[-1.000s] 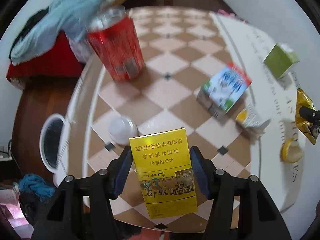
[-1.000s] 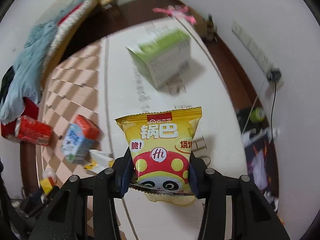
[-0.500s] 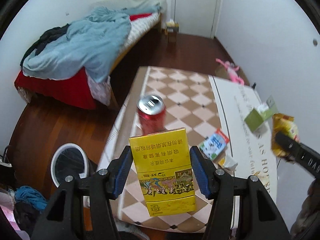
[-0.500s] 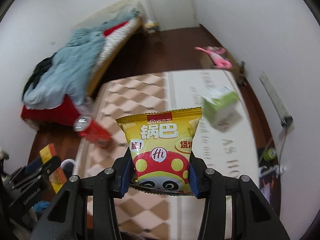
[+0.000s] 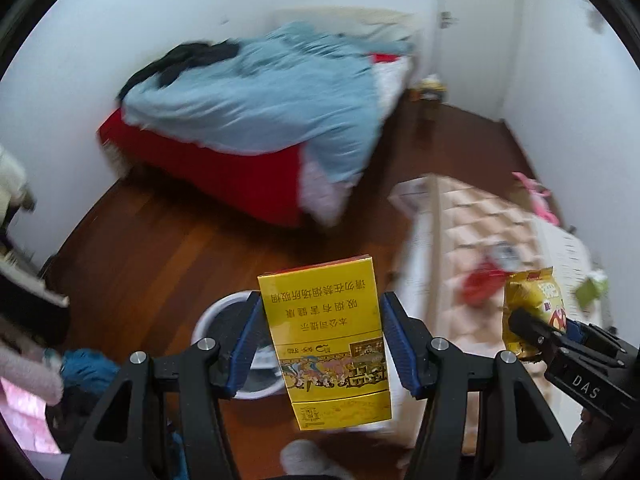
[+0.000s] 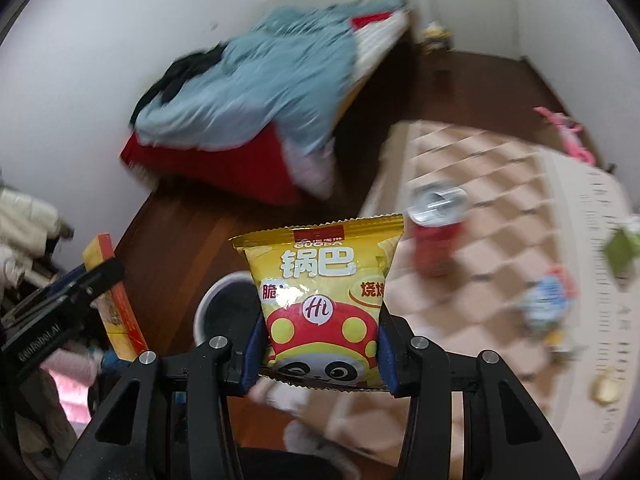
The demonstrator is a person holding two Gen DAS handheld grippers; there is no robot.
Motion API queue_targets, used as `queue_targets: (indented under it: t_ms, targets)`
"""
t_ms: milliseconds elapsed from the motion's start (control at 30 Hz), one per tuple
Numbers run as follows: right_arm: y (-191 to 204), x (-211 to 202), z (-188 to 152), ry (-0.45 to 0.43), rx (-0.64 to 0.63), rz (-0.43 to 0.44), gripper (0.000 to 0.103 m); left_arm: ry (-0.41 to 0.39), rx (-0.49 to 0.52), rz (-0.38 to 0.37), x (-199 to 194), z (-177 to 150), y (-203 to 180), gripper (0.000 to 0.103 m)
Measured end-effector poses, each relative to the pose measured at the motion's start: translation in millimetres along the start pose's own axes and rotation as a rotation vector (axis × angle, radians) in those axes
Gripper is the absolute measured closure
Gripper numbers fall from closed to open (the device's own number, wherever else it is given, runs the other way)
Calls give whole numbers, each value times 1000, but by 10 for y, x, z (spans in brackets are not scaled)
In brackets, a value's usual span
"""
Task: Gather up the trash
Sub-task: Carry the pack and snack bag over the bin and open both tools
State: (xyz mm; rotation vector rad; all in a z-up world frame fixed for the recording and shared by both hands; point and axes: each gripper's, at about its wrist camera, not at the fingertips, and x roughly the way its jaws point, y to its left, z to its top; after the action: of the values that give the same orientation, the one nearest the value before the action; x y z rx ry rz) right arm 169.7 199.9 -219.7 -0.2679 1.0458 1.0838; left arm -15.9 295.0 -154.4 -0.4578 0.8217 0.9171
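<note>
My left gripper (image 5: 320, 344) is shut on a yellow cigarette box (image 5: 326, 336), held upright above the floor. Behind and below the box stands a white-rimmed trash bin (image 5: 224, 320) on the wooden floor. My right gripper (image 6: 318, 354) is shut on a yellow snack bag (image 6: 322, 292) with a panda print; the same trash bin (image 6: 218, 304) shows just left of the bag. The right gripper with the snack bag (image 5: 532, 308) appears at the right of the left wrist view. The left gripper with the cigarette box (image 6: 116, 300) appears at the left of the right wrist view.
A low table (image 6: 500, 208) with a checkered cloth stands to the right, carrying a red can (image 6: 436, 232), a blue and white carton (image 6: 548, 296) and a green box (image 6: 622, 248). A bed (image 5: 256, 120) with a blue blanket lies behind. Clothes (image 5: 84, 368) lie heaped at the left.
Both grippers have lifted away from the table and swung left toward the floor, each keeping its item. The trash bin now sits behind both held items.
</note>
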Motion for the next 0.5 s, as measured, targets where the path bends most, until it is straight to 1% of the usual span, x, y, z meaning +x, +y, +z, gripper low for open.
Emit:
queue_targets:
  t_ms: [100, 200, 333, 400, 500]
  targets:
    - [417, 577, -80, 78, -41, 21, 55, 66, -57, 50, 354, -97, 548, 48]
    - [773, 1197, -201, 169, -74, 42, 55, 159, -118, 65, 794, -231, 1049, 48]
    - [1031, 1859, -345, 268, -87, 55, 55, 303, -211, 34, 1446, -412, 1553, 48]
    - [1138, 2120, -397, 304, -94, 60, 55, 358, -244, 18, 1722, -465, 1686, 48]
    - [1236, 2479, -423, 337, -110, 54, 55, 433, -305, -34, 2097, -523, 1858, 47]
